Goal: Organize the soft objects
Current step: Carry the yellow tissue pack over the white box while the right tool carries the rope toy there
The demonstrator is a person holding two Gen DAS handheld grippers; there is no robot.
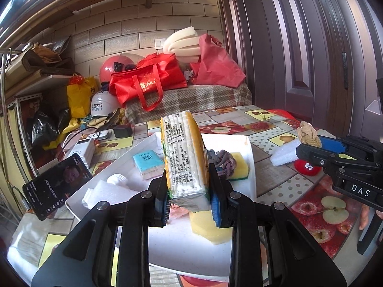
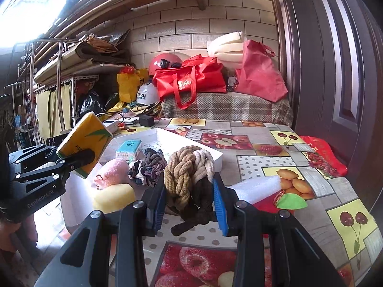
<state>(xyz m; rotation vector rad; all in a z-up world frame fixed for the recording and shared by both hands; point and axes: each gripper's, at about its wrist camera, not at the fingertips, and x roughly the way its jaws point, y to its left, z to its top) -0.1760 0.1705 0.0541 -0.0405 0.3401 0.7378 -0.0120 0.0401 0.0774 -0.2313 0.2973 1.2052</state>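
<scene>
My left gripper (image 1: pixel 189 205) is shut on a yellow tissue pack (image 1: pixel 184 157) and holds it above the white tray (image 1: pixel 244 143); the pack also shows in the right wrist view (image 2: pixel 83 143). My right gripper (image 2: pixel 189 205) is shut on a braided rope knot (image 2: pixel 189 174) of tan, cream and brown, held above the table beside the tray (image 2: pixel 215 160). In the tray lie a blue tissue pack (image 1: pixel 148 165), a grey-purple braided knot (image 1: pixel 222 162), a yellow sponge (image 1: pixel 239 167), white foam (image 1: pixel 107 193), a pink soft item (image 2: pixel 112 174) and a yellow sponge (image 2: pixel 115 198).
On the fruit-print tablecloth (image 2: pixel 311 167) lie a white foam sheet (image 2: pixel 256 189), a red soft toy with eyes (image 1: pixel 307 167), a phone (image 1: pixel 55 184) and a power bank (image 1: pixel 81 150). Red bags (image 1: pixel 148 81) and helmets sit on a bench behind. A door (image 1: pixel 311 47) stands at the right.
</scene>
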